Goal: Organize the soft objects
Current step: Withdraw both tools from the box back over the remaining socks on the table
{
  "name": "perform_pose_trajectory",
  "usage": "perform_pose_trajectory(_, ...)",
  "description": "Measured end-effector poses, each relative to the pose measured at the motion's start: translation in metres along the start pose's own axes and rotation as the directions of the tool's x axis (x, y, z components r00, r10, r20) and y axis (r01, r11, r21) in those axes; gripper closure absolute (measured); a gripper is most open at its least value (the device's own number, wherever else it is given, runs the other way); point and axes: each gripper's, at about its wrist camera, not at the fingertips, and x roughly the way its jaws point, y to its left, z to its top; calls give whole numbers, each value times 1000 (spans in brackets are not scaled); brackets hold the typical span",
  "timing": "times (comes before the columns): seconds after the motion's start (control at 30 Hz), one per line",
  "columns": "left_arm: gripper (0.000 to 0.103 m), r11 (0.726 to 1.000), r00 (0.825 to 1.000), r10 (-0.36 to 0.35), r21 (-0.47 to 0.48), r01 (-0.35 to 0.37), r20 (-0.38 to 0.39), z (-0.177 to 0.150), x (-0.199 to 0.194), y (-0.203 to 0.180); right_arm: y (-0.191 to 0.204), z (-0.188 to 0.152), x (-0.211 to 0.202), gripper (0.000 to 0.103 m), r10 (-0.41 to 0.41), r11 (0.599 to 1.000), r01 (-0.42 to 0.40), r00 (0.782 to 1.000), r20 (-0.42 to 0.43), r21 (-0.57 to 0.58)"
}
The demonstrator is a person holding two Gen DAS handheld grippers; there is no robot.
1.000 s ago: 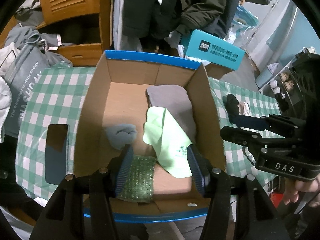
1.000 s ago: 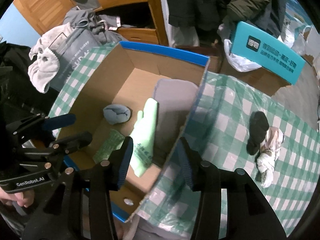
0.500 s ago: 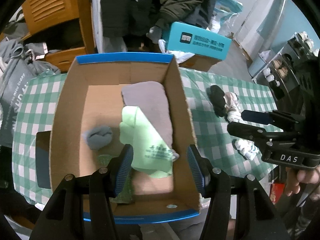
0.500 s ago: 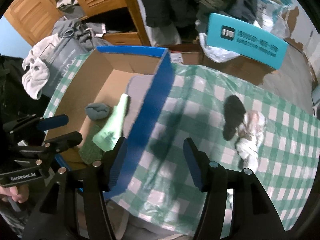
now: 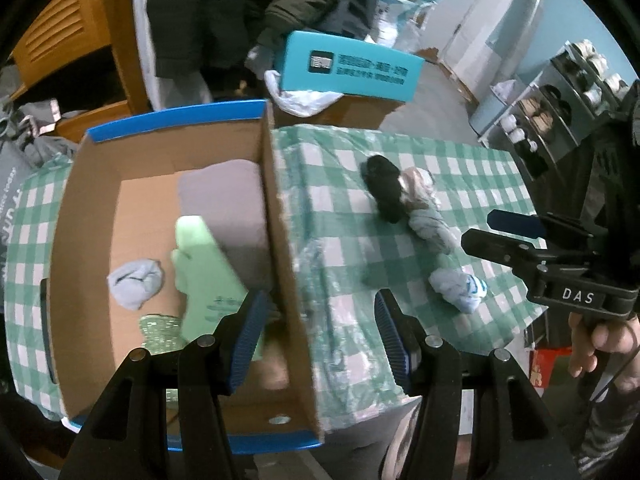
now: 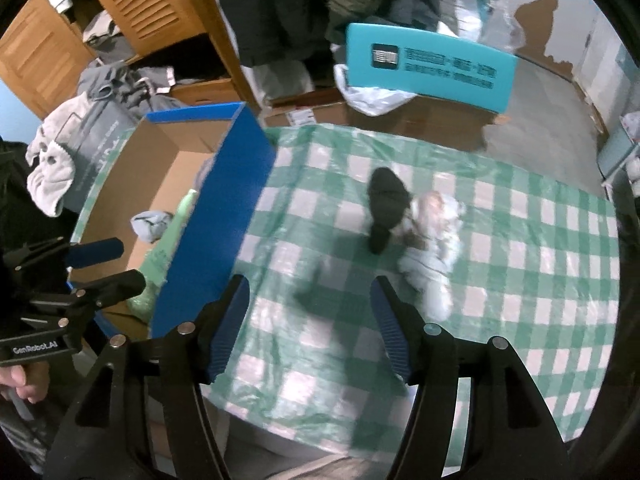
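My left gripper [image 5: 316,330] hangs with its jaws spread and empty, straddling the right wall of the cardboard box [image 5: 286,276]. My right gripper [image 6: 310,330] is spread and empty too, above the checked tablecloth [image 6: 520,264]. Ahead of the right gripper, out on the cloth, lie a black sock [image 6: 385,208], touching a pale bundle of socks [image 6: 430,240]; a white and blue rolled sock [image 5: 460,286] sits just beside them. Inside the box are a grey cloth [image 5: 228,204], a light green cloth [image 5: 206,268] partly over it, a grey-blue rolled sock [image 5: 136,280] and a glittery green piece [image 5: 160,330].
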Motion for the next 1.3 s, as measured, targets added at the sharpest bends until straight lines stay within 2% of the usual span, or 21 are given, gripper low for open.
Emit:
perform_pose_trajectory(0.07, 38, 1000, 1000, 2, 25, -2, -7, 0, 4, -10, -12, -5, -1, 40, -6, 1000, 6, 1000, -6, 15)
perform_pose_trajectory(0.27, 36, 997, 999, 5, 71, -3, -31, -1, 16, -34, -39, -20, 2, 40, -20, 998, 22, 999, -37, 60)
perform_pose_trajectory(0.5, 32, 994, 998, -1, 106, 8, -67, -2, 35, -56, -59, -35, 14, 40, -36, 997, 40, 997, -63, 59)
perform_pose_trajectory(0.67, 31, 992, 995, 0, 124, 13, -102, -5, 49, -67, -71, -43, 24, 40, -9, 998, 14, 997, -82, 67)
perform_pose_trajectory(0.8, 31, 991, 992, 5, 133, 12, -126, -8, 60, -73, -72, -52, 37, 40, -12, 1000, 14, 993, -116, 24)
perform_pose_trajectory(0.97, 31, 991, 988, 10, 135, 11, -157, -10, 74, -76, -68, -62, 58, 40, -53, 997, 45, 987, -152, -57)
perform_pose_trajectory(1.3, 31, 991, 981, 10, 131, 15, -193, -8, 96, -80, -68, -72, 86, 40, -69, 992, 45, 977, -200, -122)
